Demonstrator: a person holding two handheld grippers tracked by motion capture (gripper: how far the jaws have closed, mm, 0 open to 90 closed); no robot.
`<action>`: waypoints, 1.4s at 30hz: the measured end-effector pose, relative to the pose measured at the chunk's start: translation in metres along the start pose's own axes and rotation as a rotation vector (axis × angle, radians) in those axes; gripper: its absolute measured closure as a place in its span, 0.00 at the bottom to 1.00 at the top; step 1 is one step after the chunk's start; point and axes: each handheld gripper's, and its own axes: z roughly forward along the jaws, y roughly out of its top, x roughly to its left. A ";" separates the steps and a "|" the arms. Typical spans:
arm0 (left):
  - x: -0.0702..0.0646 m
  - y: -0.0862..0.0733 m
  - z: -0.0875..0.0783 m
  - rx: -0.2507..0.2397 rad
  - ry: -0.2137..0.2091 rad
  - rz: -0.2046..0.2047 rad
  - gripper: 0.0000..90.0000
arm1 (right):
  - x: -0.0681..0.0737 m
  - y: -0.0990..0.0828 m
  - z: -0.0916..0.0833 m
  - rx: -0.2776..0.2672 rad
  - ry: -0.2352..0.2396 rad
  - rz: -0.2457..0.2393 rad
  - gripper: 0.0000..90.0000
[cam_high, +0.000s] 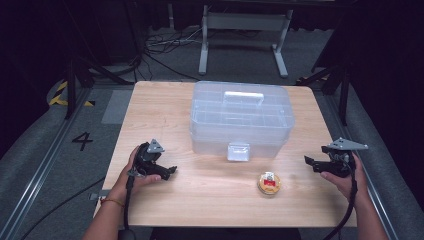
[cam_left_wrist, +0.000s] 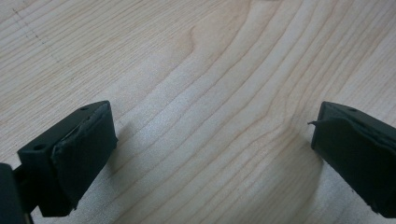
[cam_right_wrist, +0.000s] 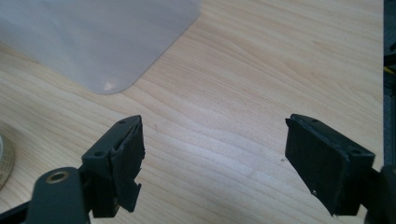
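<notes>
A clear plastic box (cam_high: 241, 118) with a white handle and a front latch stands shut at the middle of the wooden table (cam_high: 200, 200). In front of it, to the right, lies a small round tan object (cam_high: 269, 183) with a red and white top. My left gripper (cam_high: 171, 170) rests low on the table's left side, jaws wide apart over bare wood (cam_left_wrist: 210, 126). My right gripper (cam_high: 308, 160) hovers near the right edge, pointing left, open with nothing between its fingers (cam_right_wrist: 212, 154). The box's corner (cam_right_wrist: 102, 42) shows ahead of it.
The table's right edge lies just under my right hand. Beyond the table are grey floor, cables and the legs of a metal stand (cam_high: 242, 30). A floor mark "4" (cam_high: 82, 140) sits at the left.
</notes>
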 end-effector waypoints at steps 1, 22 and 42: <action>0.000 0.000 0.000 0.001 0.003 0.004 0.01 | 0.002 0.001 -0.001 -0.004 0.008 -0.007 0.23; -0.003 0.000 -0.001 0.003 0.020 -0.023 0.01 | 0.036 0.050 -0.030 -0.131 0.047 -0.084 0.26; -0.003 0.000 -0.001 0.003 0.021 -0.025 0.01 | 0.058 0.137 -0.028 -0.150 0.050 -0.232 0.27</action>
